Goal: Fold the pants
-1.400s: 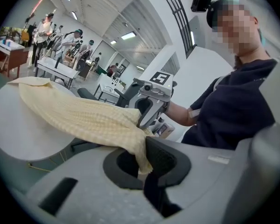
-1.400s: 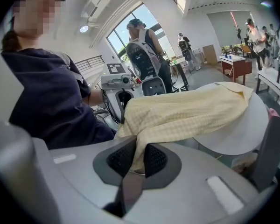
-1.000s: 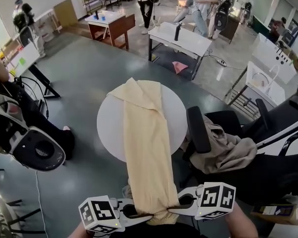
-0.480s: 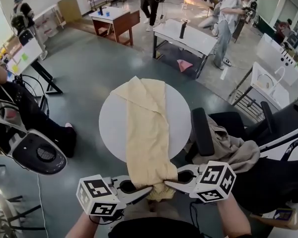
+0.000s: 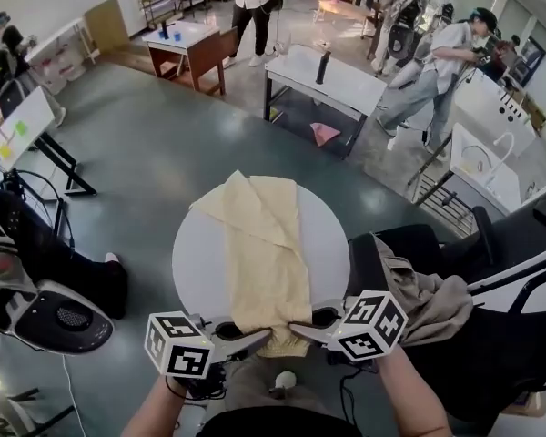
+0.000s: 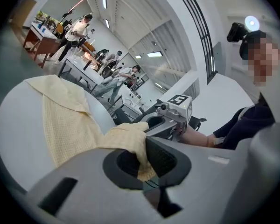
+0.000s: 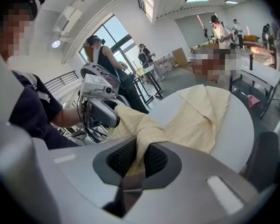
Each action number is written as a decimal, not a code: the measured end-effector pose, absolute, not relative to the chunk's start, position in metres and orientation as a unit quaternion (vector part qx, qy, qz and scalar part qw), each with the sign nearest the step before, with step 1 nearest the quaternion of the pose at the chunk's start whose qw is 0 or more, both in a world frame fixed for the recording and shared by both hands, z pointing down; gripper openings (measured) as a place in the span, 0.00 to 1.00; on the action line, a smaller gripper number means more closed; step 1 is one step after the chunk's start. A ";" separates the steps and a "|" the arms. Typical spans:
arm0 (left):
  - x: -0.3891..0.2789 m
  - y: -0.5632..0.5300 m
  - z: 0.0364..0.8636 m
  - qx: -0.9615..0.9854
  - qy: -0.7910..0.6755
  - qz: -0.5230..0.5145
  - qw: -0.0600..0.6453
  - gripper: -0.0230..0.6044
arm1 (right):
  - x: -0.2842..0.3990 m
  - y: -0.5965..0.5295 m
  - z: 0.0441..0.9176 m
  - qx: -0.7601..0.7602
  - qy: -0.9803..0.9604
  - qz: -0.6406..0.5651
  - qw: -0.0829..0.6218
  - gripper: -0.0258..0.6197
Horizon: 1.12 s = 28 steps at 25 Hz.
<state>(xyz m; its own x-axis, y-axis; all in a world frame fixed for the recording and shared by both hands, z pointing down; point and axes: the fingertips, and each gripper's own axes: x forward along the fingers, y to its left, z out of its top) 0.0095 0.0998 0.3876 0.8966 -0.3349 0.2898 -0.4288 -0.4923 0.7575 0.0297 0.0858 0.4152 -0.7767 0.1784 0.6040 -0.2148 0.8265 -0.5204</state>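
While on table (image 5: 193, 264), pants (image 5: 266, 260) in left tool (image 5: 257, 338), right tool (image 5: 298, 327).

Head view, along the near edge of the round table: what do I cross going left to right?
left gripper → pants → right gripper → chair → beige cloth draped on it

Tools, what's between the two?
The bunched end of the yellow pants, pinched by left tool and right tool; the head view shows it.
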 end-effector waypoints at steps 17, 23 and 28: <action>-0.032 -0.003 0.504 0.794 -0.192 0.071 0.573 0.07 | -0.002 -0.012 0.528 0.075 -0.827 0.431 0.353 0.10; -0.042 -0.025 0.505 0.784 -0.218 0.046 0.580 0.16 | -0.003 -0.032 0.529 0.109 -0.830 0.435 0.331 0.18; -0.047 -0.035 0.500 0.774 -0.235 0.023 0.588 0.28 | -0.002 -0.039 0.524 0.119 -0.828 0.456 0.305 0.28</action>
<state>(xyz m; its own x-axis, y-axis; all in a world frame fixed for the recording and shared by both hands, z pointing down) -0.0469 -0.0350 0.4998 0.8889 -0.3361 0.3113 -0.3899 -0.1983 0.8992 -0.0025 -0.0392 0.5242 -0.7853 0.0809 0.6138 -0.4754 0.5563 -0.6816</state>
